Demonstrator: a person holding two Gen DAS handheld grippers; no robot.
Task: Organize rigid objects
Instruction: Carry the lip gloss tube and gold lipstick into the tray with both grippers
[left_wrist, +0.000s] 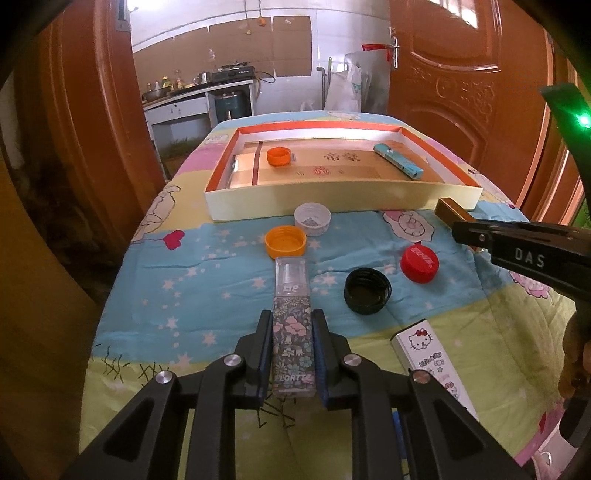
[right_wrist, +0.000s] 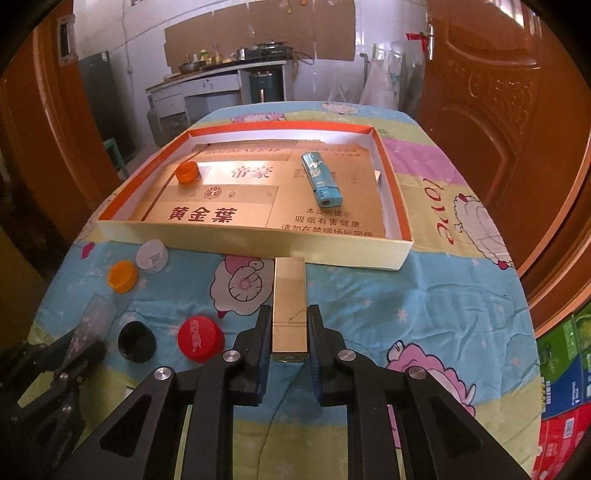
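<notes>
My left gripper is shut on a floral lip-product box with a clear top, held above the patterned cloth. My right gripper is shut on a gold rectangular tube, just short of the front wall of the shallow cardboard tray. That tube also shows at the right of the left wrist view. The tray holds an orange cap and a blue lighter. On the cloth lie an orange cap, a white cap, a black cap and a red cap.
A Hello Kitty box lies near the front right of the table. Brown doors stand on both sides, with a kitchen counter behind. Coloured cartons sit on the floor at the right.
</notes>
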